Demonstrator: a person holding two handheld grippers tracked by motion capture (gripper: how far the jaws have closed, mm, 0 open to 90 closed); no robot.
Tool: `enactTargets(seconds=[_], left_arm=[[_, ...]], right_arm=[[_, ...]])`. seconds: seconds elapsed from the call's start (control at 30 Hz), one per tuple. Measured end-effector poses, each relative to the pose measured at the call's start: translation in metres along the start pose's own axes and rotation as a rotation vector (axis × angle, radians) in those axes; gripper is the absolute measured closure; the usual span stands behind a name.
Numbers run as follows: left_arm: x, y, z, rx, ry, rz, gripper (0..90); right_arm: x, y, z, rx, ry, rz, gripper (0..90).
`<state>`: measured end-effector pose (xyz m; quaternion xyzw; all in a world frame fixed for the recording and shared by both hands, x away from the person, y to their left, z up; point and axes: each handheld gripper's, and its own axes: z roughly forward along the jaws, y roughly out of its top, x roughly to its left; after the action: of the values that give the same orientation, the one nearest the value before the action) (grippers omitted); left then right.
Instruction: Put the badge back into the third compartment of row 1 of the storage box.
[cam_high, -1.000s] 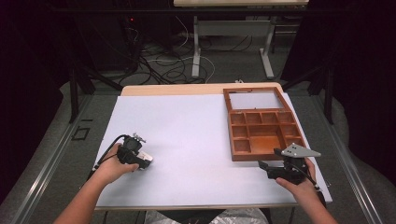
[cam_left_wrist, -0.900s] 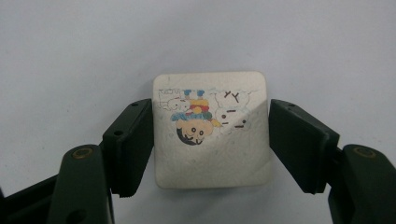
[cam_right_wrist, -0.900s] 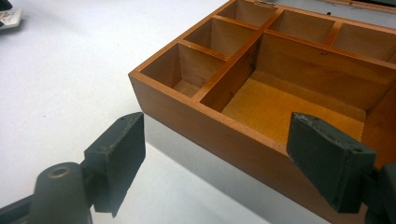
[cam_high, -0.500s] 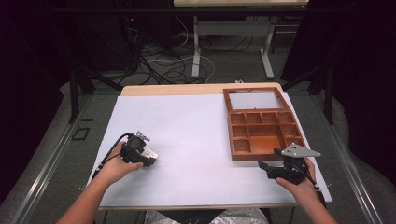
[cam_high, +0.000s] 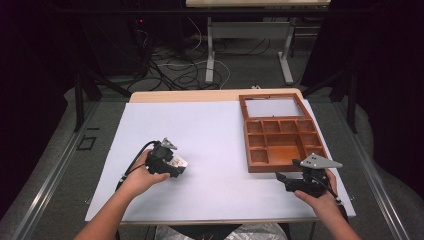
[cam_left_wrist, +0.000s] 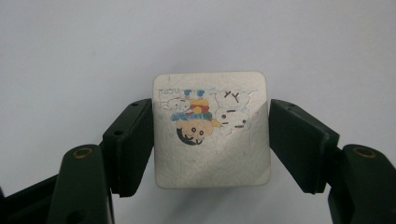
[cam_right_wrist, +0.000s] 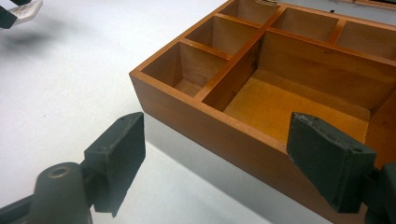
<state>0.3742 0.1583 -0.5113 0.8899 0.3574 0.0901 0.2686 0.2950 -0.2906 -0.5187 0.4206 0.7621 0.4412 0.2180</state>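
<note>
Since the earlier frames, the left gripper (cam_high: 176, 166) has been carried rightward across the table with the small square silver-white tile printed with cartoon figures (cam_left_wrist: 211, 128) clamped between its jaws by two opposite edges. Just beside the right gripper (cam_high: 284, 179), whose jaws are spread wide with nothing between them, sits the brown wooden box divided into compartments (cam_high: 260, 168); every visible compartment is bare. A white sheet (cam_high: 210, 130) covers the light wooden tabletop (cam_high: 185, 96), and cables (cam_high: 190, 70) are strewn on the dark floor beyond. No long axis can be told on the square tile, which is held flat, the print upside down in the left gripper view.
</note>
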Motion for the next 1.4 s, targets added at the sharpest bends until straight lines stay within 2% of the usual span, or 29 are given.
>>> enactTargets(seconds=[0.4,0.5,0.53,0.57,0.6,0.73,0.77,0.83,0.87,0.9,1.0,1.03,1.1,1.13,1.23,1.37,1.4], left_arm=[[-0.032,0.02,0.005,-0.082,-0.041,0.052,33.3],[-0.039,0.023,0.005,-0.111,-0.037,0.063,33.3],[-0.04,0.025,0.003,-0.101,-0.048,0.076,33.3],[-0.043,0.025,0.005,-0.131,-0.037,0.078,33.3],[-0.045,0.027,0.004,-0.132,-0.048,0.08,33.3],[-0.055,0.031,0.004,-0.174,-0.044,0.096,33.3],[-0.057,0.032,0.003,-0.174,-0.048,0.114,33.4],[-0.062,0.034,0.003,-0.207,-0.042,0.119,33.4],[-0.064,0.035,0.002,-0.201,-0.052,0.128,33.3],[-0.067,0.035,0.003,-0.225,-0.042,0.129,33.4],[-0.073,0.037,0.002,-0.238,-0.053,0.145,33.4],[-0.075,0.037,0.003,-0.26,-0.047,0.15,33.4],[-0.079,0.038,0.002,-0.255,-0.055,0.164,33.4],[-0.082,0.038,0.003,-0.274,-0.045,0.172,33.4],[-0.088,0.039,0.002,-0.291,-0.049,0.194,33.4],[-0.096,0.039,0.003,-0.326,-0.048,0.208,33.4],[-0.097,0.039,0.002,-0.318,-0.05,0.217,33.4]], right_arm=[[0.002,0.002,0.001,0.003,0.017,-0.004,19.3],[0.006,0.005,0.001,0.0,0.029,0.002,19.6],[0.007,0.005,0.001,0.001,0.032,-0.003,19.8],[0.009,0.006,0.001,0.004,0.036,-0.01,20.1],[0.011,0.008,0.001,0.009,0.044,-0.019,20.2],[0.014,0.01,0.002,0.014,0.055,-0.025,20.4],[0.015,0.011,0.003,0.016,0.066,-0.025,20.4],[0.016,0.013,0.004,0.012,0.076,-0.031,20.4],[0.017,0.014,0.004,0.015,0.083,-0.028,20.4],[0.017,0.014,0.004,0.011,0.078,-0.02,20.4],[0.017,0.016,0.004,0.016,0.087,-0.01,20.4],[0.016,0.017,0.004,0.008,0.088,-0.008,20.4],[0.015,0.018,0.003,0.017,0.084,0.012,20.9],[0.014,0.02,0.003,0.017,0.089,0.029,22.6],[0.015,0.021,0.003,0.03,0.09,0.049,24.5],[0.017,0.026,0.003,0.057,0.113,0.052,29.5],[0.017,0.027,0.003,0.053,0.115,0.056,29.9]])
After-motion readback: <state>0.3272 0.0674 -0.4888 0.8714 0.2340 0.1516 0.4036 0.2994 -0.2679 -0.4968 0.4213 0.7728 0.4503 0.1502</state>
